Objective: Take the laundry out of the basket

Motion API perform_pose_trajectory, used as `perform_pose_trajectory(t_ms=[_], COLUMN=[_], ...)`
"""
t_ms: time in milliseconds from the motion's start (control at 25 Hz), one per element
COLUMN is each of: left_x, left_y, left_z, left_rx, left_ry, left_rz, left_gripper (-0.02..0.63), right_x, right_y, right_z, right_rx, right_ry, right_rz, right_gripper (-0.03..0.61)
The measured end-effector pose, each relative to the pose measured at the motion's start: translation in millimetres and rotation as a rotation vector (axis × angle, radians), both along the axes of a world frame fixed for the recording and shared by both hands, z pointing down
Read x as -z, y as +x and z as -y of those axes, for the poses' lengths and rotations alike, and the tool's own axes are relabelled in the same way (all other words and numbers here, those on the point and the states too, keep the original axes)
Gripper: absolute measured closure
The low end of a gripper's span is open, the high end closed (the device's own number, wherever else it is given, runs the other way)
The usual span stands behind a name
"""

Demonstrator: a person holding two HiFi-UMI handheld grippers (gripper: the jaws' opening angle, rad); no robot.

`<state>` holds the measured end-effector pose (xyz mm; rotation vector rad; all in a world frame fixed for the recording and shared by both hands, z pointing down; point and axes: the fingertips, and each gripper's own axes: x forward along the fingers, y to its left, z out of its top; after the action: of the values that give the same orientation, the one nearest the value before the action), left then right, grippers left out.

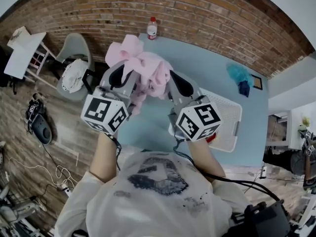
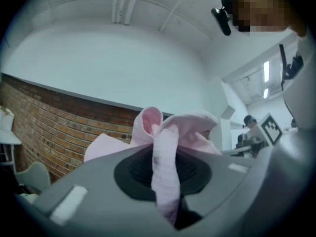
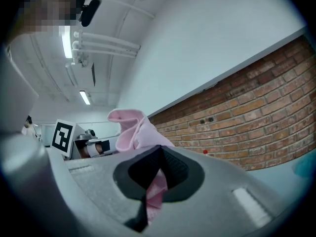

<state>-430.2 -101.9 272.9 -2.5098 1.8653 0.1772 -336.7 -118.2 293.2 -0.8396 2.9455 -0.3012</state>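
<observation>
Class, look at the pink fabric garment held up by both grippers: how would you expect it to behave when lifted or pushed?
Probably floppy: the pink fabric garment bunches and hangs in soft folds between the left gripper and right gripper. Likely light, since thin pinched folds seem to carry it. If pushed, it should crumple rather than roll.

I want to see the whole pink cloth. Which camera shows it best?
The head view: nearly all of the pink cloth shows there, bunched up over the blue table. Each gripper view shows only a pinched fold up close.
</observation>
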Motion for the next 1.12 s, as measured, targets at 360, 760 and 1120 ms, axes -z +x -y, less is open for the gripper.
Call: perform_pose_trajectory(t_ms=[360,760,1120], left_x=[-56,-119,-178], left_y=[-30,-23,-14], left_z=[-18,-34,-21], left_rx=[0.063,0.062,0.037], left_ry=[-0.115,-0.242,-0.358], left_rz=[-0.022,-0.012,-0.013], left_gripper=[0.565,0.565,0.565], right_x=[-37,-64,-83], right_y=[-16,-10,8], right_z=[-5,-7,-1], right_rx=[0.019,0.002,-0.043], right_ry=[-0.071,-0.113,-0.150], right_rz=[-0.034,-0.048,-0.056], right_gripper=[0.581,0.581,0.581])
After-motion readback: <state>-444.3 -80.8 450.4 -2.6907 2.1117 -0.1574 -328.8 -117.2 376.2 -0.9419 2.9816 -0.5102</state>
